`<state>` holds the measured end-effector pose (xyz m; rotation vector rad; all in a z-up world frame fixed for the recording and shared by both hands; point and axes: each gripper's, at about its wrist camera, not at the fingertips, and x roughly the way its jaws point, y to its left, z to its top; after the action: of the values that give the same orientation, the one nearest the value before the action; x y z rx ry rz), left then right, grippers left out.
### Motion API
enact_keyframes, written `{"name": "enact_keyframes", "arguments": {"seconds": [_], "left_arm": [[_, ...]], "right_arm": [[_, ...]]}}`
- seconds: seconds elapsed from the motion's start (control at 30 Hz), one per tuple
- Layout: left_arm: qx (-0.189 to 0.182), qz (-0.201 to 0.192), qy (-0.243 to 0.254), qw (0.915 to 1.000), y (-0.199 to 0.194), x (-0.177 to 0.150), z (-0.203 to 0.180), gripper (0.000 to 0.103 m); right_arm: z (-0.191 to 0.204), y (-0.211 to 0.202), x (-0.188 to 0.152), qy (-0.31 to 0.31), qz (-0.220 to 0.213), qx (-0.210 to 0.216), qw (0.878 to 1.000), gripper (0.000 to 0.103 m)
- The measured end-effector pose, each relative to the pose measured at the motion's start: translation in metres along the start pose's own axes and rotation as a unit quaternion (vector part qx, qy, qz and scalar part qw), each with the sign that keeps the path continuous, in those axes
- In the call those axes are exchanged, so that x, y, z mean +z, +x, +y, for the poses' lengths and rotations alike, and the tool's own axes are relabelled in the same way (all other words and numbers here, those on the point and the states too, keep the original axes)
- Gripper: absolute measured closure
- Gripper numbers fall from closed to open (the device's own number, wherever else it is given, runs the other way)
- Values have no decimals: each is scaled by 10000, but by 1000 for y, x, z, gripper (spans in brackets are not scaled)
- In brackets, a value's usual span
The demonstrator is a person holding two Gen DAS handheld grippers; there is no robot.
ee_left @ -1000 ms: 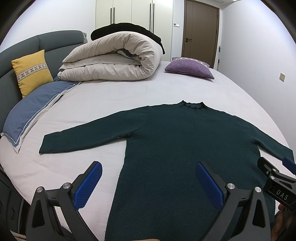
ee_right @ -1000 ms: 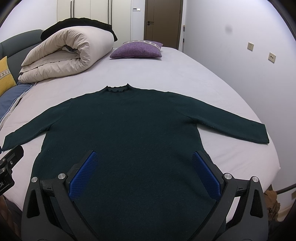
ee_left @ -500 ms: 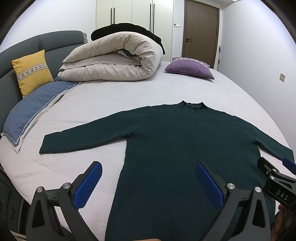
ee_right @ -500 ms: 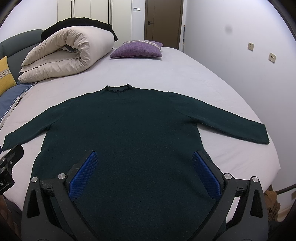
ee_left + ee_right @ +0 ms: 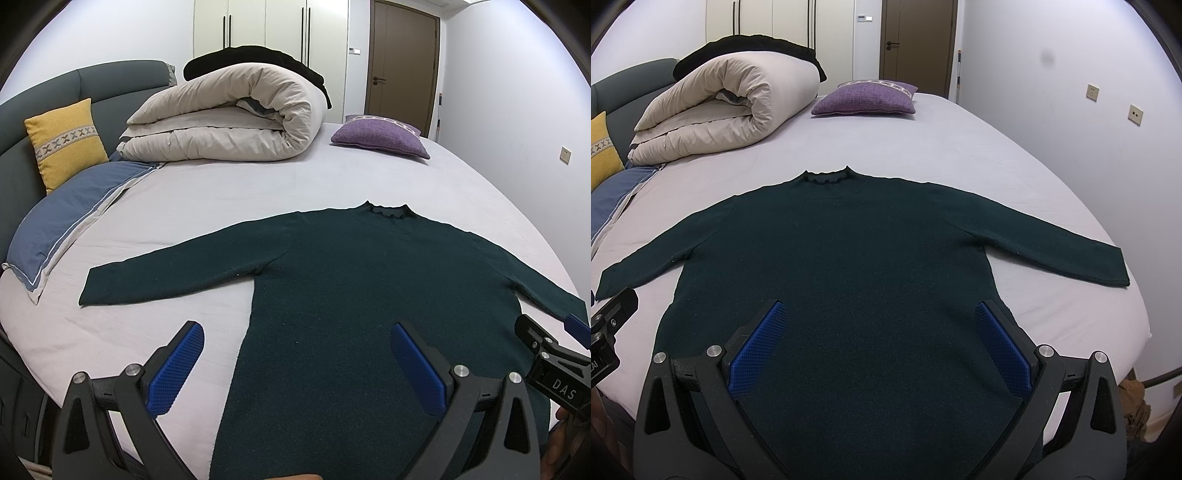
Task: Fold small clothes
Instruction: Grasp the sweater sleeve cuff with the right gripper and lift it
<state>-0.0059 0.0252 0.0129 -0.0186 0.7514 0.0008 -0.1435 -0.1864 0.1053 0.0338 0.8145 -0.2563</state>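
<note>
A dark green long-sleeved sweater (image 5: 369, 280) lies flat on the bed, collar at the far side, both sleeves spread out sideways. In the right wrist view the same sweater (image 5: 849, 258) fills the middle. My left gripper (image 5: 295, 363) hovers open above the sweater's lower left edge, nothing between its blue pads. My right gripper (image 5: 881, 341) hangs open over the lower body of the sweater, also holding nothing. The right gripper's body shows at the left wrist view's right edge, and its fingers cannot be judged from there.
A rolled beige duvet (image 5: 229, 118) with a black item on top lies at the far left of the bed. A purple cushion (image 5: 380, 138), a yellow cushion (image 5: 66, 140) and a blue pillow (image 5: 62, 221) lie around it. The bed edge (image 5: 1137, 332) drops off on the right.
</note>
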Motion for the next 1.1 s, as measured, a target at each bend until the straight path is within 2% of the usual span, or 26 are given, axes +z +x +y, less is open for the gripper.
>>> {"name": "enact_keyframes", "arguments": {"seconds": [0.27, 0.53, 0.63, 0.73, 0.83, 0.9, 0.97, 1.1], "left_arm": [[46, -22, 4, 10000, -3, 1, 9, 0], [136, -145, 163, 9997, 9, -5, -10, 0], [274, -214, 284, 9990, 16, -6, -18, 0], [234, -56, 302, 9993, 30, -6, -22, 0], [190, 198, 236, 9993, 48, -6, -25, 0], [83, 376, 164, 9991, 60, -7, -26, 0], [-26, 531, 15, 9986, 71, -7, -27, 0], [-218, 619, -339, 9973, 88, -4, -32, 0]], "right_arm": [[-1, 3, 1, 7, 37, 18, 10000, 0], [-20, 16, 3, 232, 126, 168, 9995, 0], [-49, 21, 8, 535, 73, 314, 9980, 0], [-106, 32, 14, 1097, 20, 473, 9928, 0], [-189, 48, 14, 1925, -12, 487, 9801, 0], [-257, 61, 8, 2626, -22, 519, 9635, 2], [-325, 74, -6, 3393, -99, 454, 9395, 9], [-430, 103, -44, 4585, -33, 401, 8878, 18]]}}
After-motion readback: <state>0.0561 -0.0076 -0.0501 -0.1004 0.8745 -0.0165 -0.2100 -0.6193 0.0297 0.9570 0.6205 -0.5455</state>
